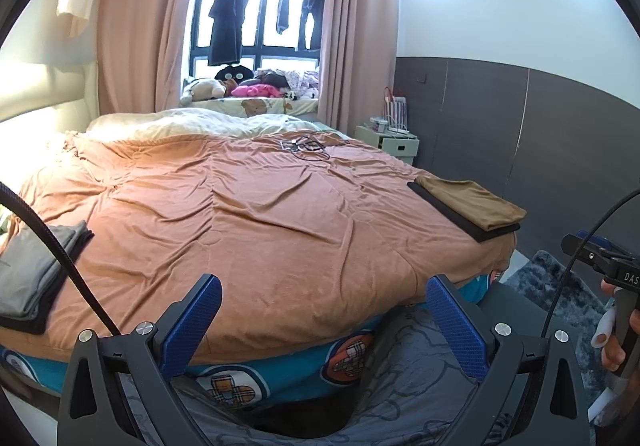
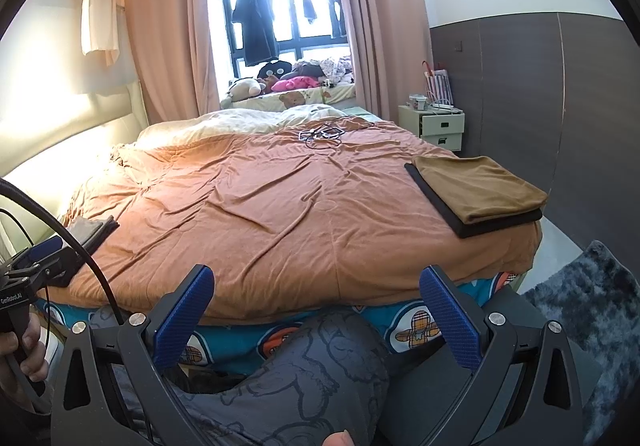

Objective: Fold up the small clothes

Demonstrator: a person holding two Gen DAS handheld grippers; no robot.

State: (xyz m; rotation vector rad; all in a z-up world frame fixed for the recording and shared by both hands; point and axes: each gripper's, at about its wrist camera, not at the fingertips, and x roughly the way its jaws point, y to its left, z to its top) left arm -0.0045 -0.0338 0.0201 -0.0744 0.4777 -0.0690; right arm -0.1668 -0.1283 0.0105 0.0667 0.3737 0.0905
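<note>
A folded tan cloth (image 1: 470, 201) (image 2: 480, 187) lies on a folded black one (image 1: 480, 232) (image 2: 496, 226) at the right edge of the orange bedspread (image 1: 248, 213) (image 2: 260, 213). Near the left edge sits a stack of grey and dark clothes (image 1: 32, 278) (image 2: 94, 232). My left gripper (image 1: 324, 288) hangs open over the bed's front edge, nothing between its blue pads. My right gripper (image 2: 318, 278) is open too, also empty, just off the same edge. Each view catches the other gripper's handle in a hand at its side.
Black cables (image 1: 304, 145) lie far back on the bed beside a cream duvet (image 1: 192, 123). A white bedside drawer unit (image 2: 440, 125) stands at the right wall. A grey shaggy rug (image 2: 592, 306) covers the floor right. My knees in patterned grey trousers (image 2: 320, 374) are below the grippers.
</note>
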